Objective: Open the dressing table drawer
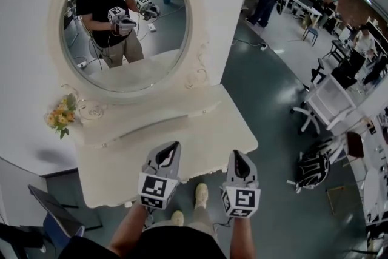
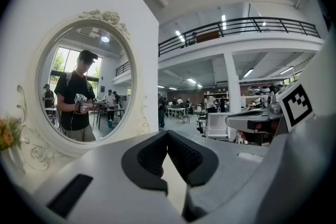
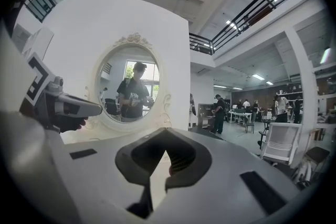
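Observation:
The white dressing table (image 1: 200, 130) stands against the wall with an oval mirror (image 1: 124, 21) above it. Under the mirror runs a low raised tier (image 1: 151, 124) with small knobs on its front. The table's own front face is hidden below the top. My left gripper (image 1: 174, 144) and right gripper (image 1: 235, 153) hover side by side over the top's near edge, pointing at the mirror. Both are shut with nothing between the jaws. In the left gripper view the left gripper (image 2: 167, 132) faces the mirror (image 2: 84, 92). In the right gripper view the right gripper (image 3: 166, 131) does too.
A yellow flower bunch (image 1: 60, 115) sits at the table's left end. A dark folding chair (image 1: 57, 215) stands on the floor at the left. A white chair (image 1: 321, 103) and a backpack (image 1: 314, 168) are to the right. People stand far back in the hall.

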Tool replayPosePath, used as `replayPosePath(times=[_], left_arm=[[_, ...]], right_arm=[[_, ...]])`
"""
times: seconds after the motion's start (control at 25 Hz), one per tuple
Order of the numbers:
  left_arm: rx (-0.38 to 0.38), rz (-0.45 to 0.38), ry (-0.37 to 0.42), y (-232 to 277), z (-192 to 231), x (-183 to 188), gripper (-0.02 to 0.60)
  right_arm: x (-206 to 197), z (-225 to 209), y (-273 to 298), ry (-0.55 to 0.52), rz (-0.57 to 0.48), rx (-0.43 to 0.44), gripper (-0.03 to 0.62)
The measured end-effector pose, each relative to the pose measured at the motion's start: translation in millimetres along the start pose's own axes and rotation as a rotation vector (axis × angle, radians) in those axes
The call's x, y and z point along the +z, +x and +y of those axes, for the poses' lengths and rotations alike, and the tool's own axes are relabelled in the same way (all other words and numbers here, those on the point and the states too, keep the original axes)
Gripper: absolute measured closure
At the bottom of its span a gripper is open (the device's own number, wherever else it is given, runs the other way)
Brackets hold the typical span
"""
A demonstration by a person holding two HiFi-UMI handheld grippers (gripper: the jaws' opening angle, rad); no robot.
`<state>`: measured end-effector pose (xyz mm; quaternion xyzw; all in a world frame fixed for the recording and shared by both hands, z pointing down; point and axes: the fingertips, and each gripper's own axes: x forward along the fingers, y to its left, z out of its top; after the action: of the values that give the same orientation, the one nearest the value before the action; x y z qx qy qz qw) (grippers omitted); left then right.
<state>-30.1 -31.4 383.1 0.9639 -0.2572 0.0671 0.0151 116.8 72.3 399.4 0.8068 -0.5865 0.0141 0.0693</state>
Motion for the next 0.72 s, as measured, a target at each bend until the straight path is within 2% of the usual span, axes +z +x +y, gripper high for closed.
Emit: replayPosePath(times=[0.36,0.72], left_arm=[[0.073,0.030,-0.021,65,23,-4,0.578],[0.138,0.101,-0.068,120,47,-31,0.578]], right_arm=[[-6,-19,82,0.000,0.019,0.097,0.595],[-35,-24,159,0.015,0.081,0.200,0.595]])
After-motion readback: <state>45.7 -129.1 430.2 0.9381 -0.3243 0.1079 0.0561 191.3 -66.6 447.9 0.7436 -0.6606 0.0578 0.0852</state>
